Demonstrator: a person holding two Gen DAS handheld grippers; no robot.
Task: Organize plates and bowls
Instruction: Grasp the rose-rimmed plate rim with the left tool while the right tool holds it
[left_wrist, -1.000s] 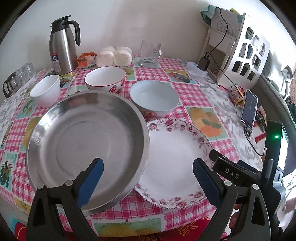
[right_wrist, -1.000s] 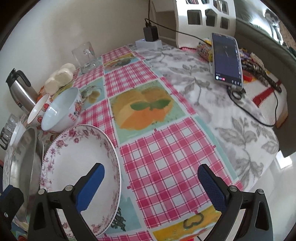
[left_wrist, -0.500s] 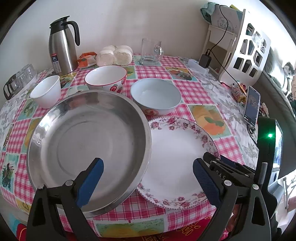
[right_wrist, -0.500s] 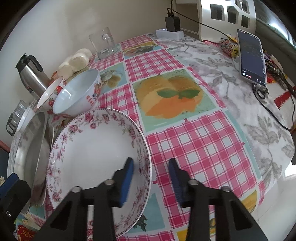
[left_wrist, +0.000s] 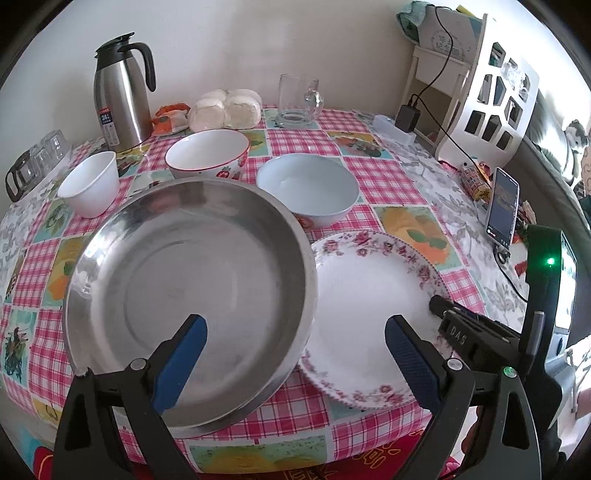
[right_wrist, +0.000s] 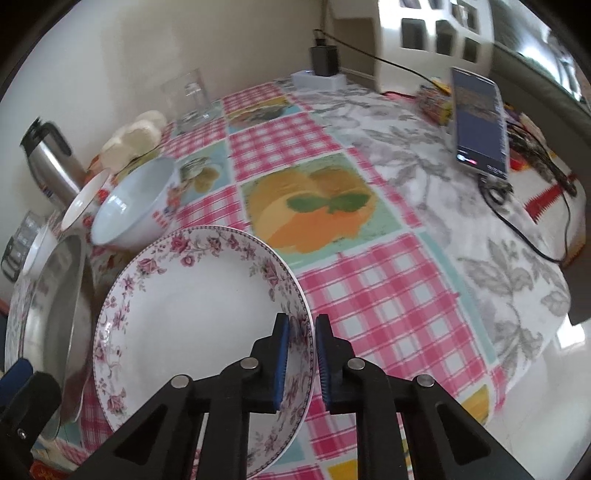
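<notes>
The right tongs (right_wrist: 300, 360) have just closed and now pinch the near rim of the floral plate (right_wrist: 192, 295), which lies on the checked surface (right_wrist: 388, 295) beside the steel pan (left_wrist: 188, 280). The left tongs (left_wrist: 295, 354) hang spread wide above both.

1. A plain cream wall (left_wrist: 229, 40) stands behind the tabletop (left_wrist: 369, 177), which wears a pink checked cloth.
2. A white cut-out shelf unit (left_wrist: 495, 99) stands at right.
3. Daylight falls on pale floor (right_wrist: 554, 387).
</notes>
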